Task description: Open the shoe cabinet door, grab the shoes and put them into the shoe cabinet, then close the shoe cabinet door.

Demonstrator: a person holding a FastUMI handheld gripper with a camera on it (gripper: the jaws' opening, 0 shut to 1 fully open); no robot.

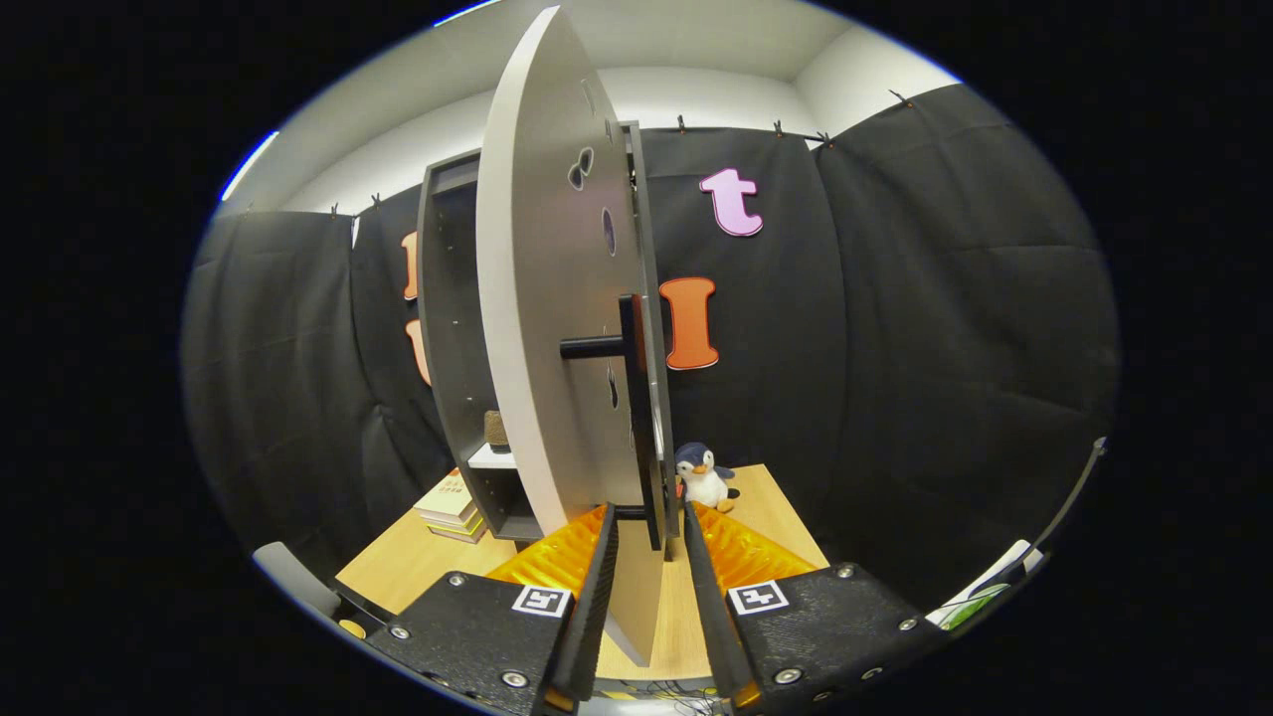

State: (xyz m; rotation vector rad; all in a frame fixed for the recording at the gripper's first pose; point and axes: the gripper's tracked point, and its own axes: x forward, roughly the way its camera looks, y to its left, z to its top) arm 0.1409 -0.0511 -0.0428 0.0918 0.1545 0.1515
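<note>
Shoe cabinet door [542, 298] stands swung out edge-on in the centre of the frame, its lower edge running down between the fingers of the hand-held gripper [646, 557] at the bottom. The fingers sit apart on either side of the panel — whether they press on it I cannot tell. The dark bar handle [607, 346] juts from the door's face at mid-height, well above the fingers, so the hold looks to be on the panel rather than the handle. Left of the door, the shoe cabinet [453, 328] shows its open shelves, a small brown object [495, 428] resting on one. On the wooden surface [766, 507], a stack of books [453, 507] lies at lower left and a toy penguin [704, 475] stands just right of the door. By my reading, this is a door-swinging step — opening or closing I cannot say.
</note>
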